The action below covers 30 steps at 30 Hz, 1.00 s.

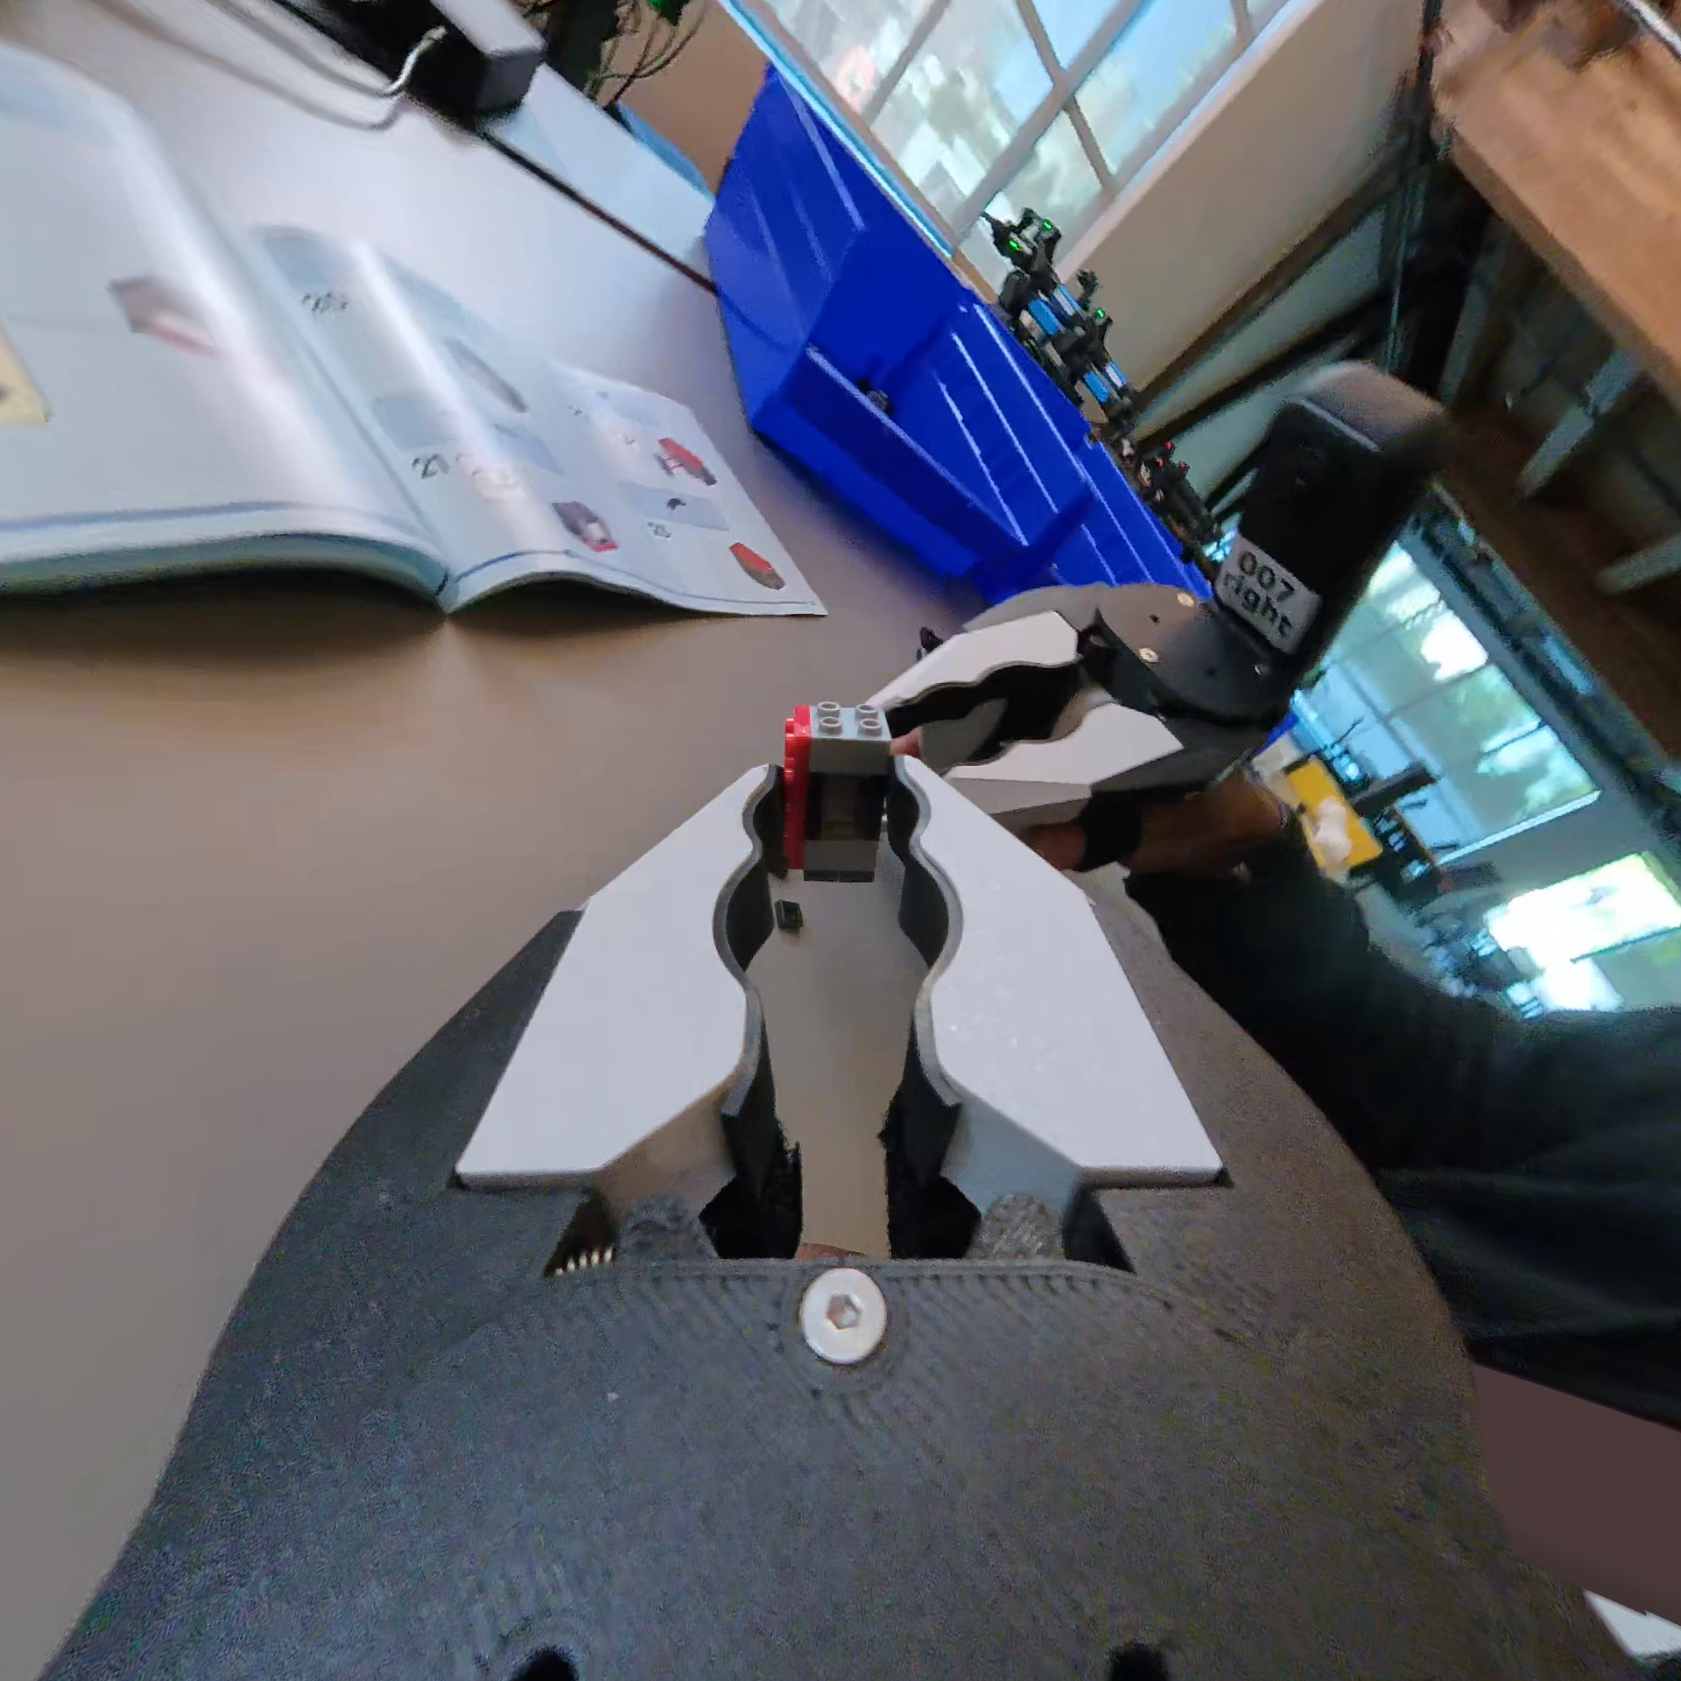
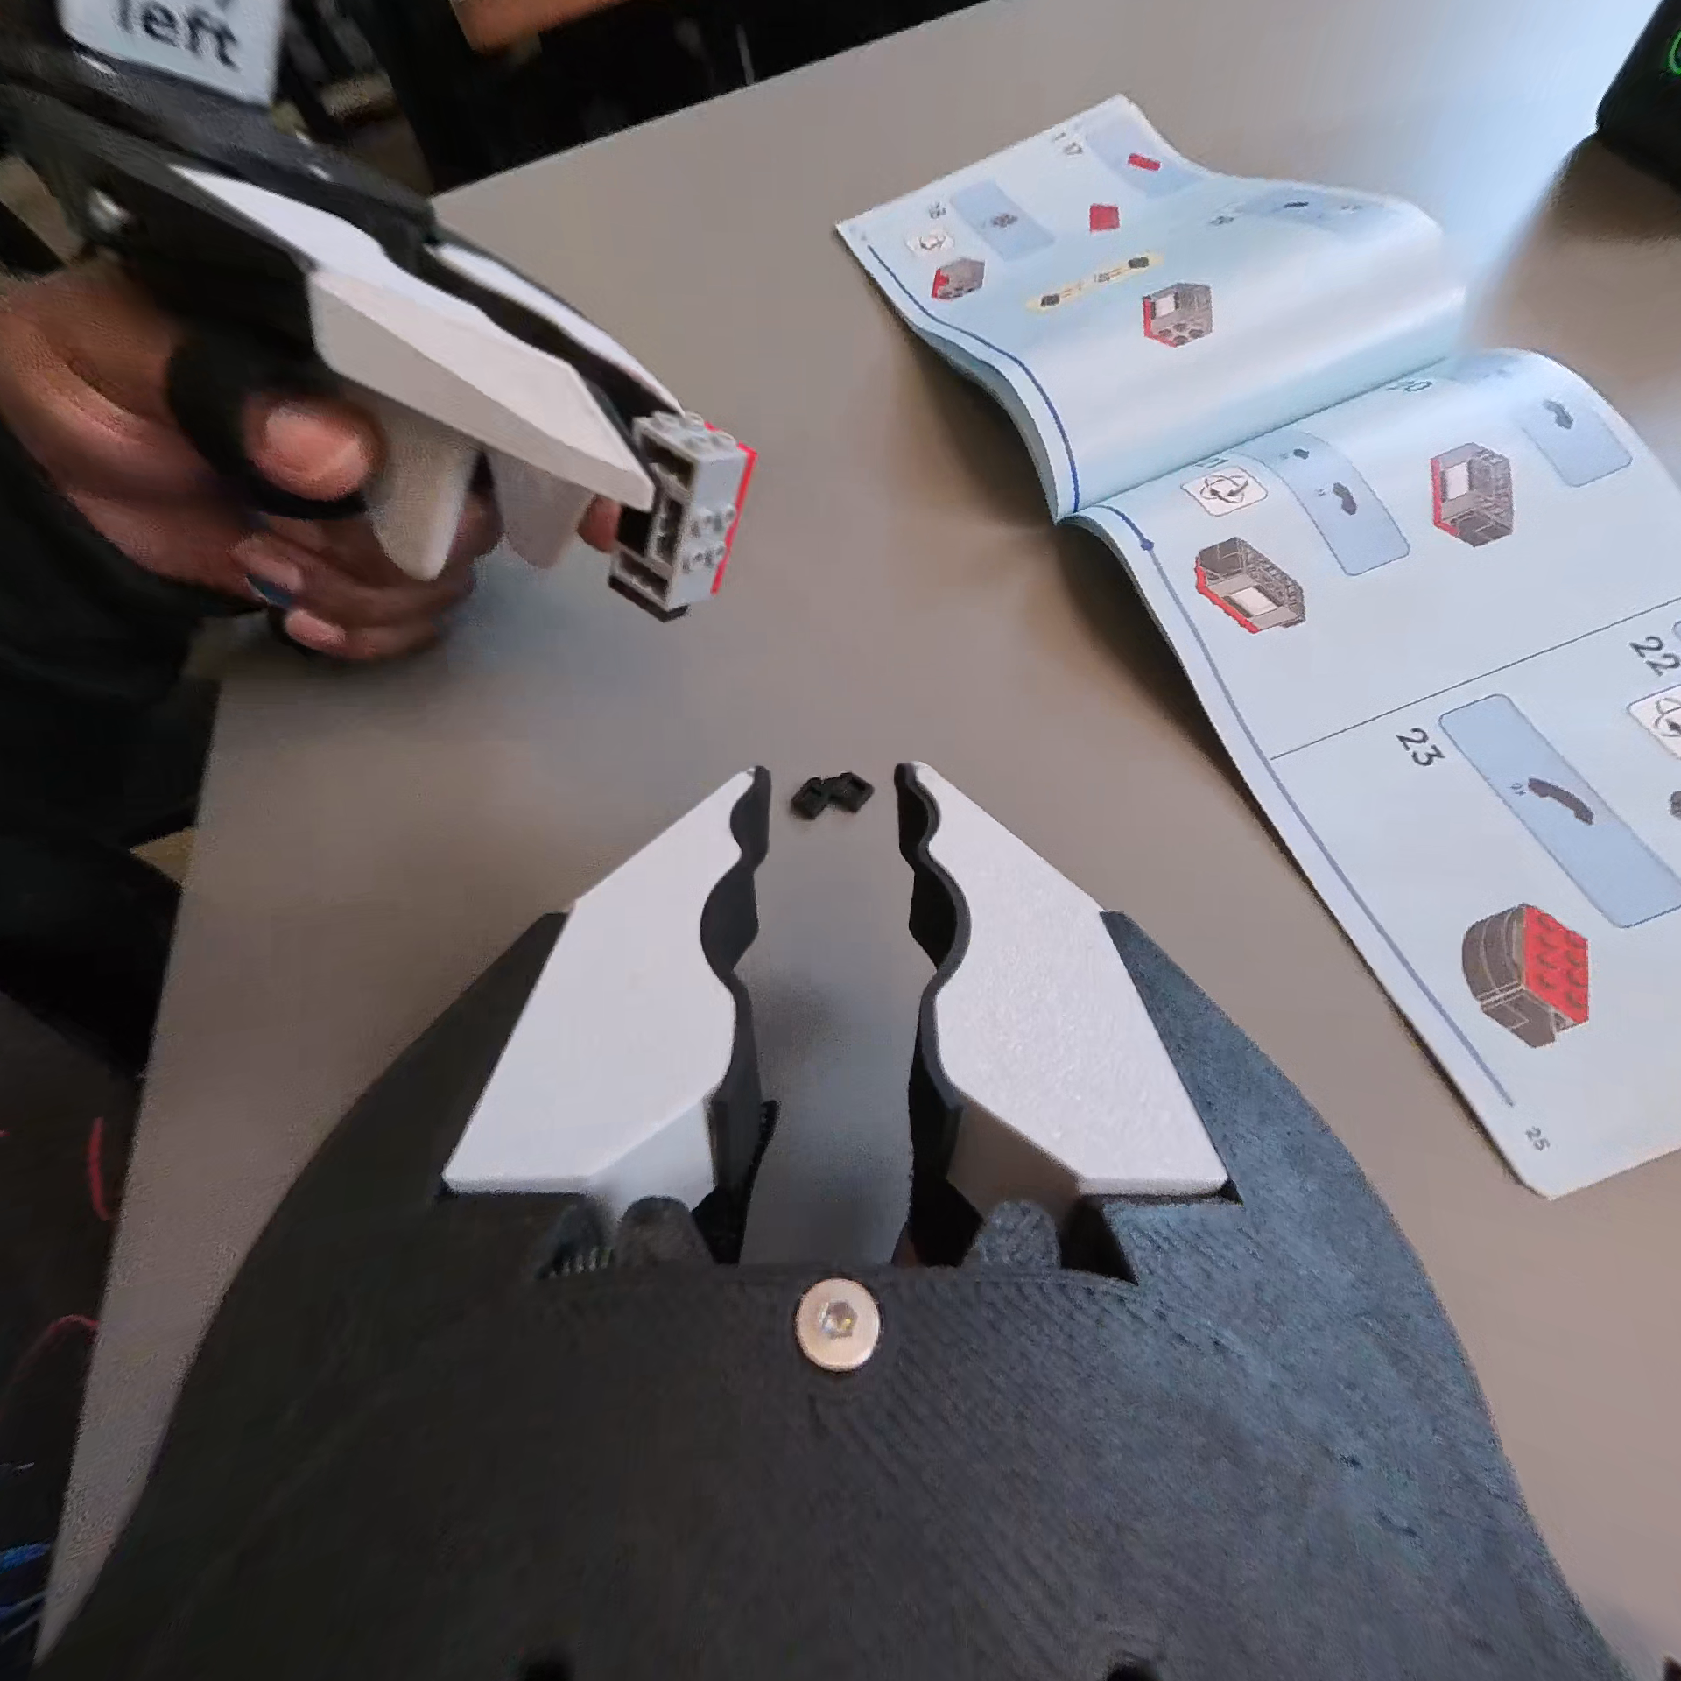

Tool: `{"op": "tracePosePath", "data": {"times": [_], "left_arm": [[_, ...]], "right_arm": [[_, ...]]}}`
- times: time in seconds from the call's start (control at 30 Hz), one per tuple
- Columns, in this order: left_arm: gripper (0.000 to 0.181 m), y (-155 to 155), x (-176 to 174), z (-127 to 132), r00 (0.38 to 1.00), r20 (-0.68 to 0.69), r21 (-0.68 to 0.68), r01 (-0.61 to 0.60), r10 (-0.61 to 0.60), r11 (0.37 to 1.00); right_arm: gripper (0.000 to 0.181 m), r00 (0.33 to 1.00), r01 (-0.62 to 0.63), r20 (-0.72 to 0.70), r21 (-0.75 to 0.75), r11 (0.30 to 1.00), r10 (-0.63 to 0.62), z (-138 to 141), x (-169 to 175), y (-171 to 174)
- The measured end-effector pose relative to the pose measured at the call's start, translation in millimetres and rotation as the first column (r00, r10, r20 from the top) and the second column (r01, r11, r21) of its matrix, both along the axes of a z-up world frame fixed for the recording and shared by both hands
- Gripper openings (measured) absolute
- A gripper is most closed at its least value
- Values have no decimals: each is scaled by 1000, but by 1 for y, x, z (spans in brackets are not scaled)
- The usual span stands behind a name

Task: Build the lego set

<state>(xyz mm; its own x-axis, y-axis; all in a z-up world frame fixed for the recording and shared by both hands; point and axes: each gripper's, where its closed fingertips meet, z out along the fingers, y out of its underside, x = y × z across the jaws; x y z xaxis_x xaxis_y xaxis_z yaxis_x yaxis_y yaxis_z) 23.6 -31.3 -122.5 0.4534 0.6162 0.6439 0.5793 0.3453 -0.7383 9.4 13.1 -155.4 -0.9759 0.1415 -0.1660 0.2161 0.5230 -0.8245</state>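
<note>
Indoors, grey table [image 2: 910, 455] bears an open booklet [image 2: 1273, 509], apparently beside windows [image 1: 1001, 109].

We note blue bins [image 1: 873, 364] at table [image 1: 273, 819] edge, windows [image 1: 1001, 100] behind, black box [image 1: 473, 55] far corner.

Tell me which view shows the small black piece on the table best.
The right wrist view: the small black piece lies unobstructed on the table, just ahead of the open right gripper. The left wrist view shows only a dark speck between the left gripper's fingers.
</note>
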Motion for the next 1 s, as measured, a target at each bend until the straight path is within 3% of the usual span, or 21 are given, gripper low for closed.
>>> {"op": "tracePosePath", "data": {"times": [0.13, 0.4, 0.7, 1.0], "left_arm": [[22, 1, 5, 8, 989, -137, -115, 35, -50, 993], [22, -10, 5, 14, 963, -264, -271, -20, -54, 962], [22, -7, 5, 12, 962, -266, -295, -19, -63, 955], [22, -5, 8, 18, 960, -273, -239, 1, -67, 971]], "right_arm": [[29, 1000, -14, -18, 14, 1000, 14, -2, 1, -3], [29, 998, -41, -42, 82, 996, 45, -11, 4, -4], [29, 989, -61, -121, 228, 972, 90, -31, 3, -12], [23, 989, -11, -144, 189, 982, 38, -24, -2, -11]]}}
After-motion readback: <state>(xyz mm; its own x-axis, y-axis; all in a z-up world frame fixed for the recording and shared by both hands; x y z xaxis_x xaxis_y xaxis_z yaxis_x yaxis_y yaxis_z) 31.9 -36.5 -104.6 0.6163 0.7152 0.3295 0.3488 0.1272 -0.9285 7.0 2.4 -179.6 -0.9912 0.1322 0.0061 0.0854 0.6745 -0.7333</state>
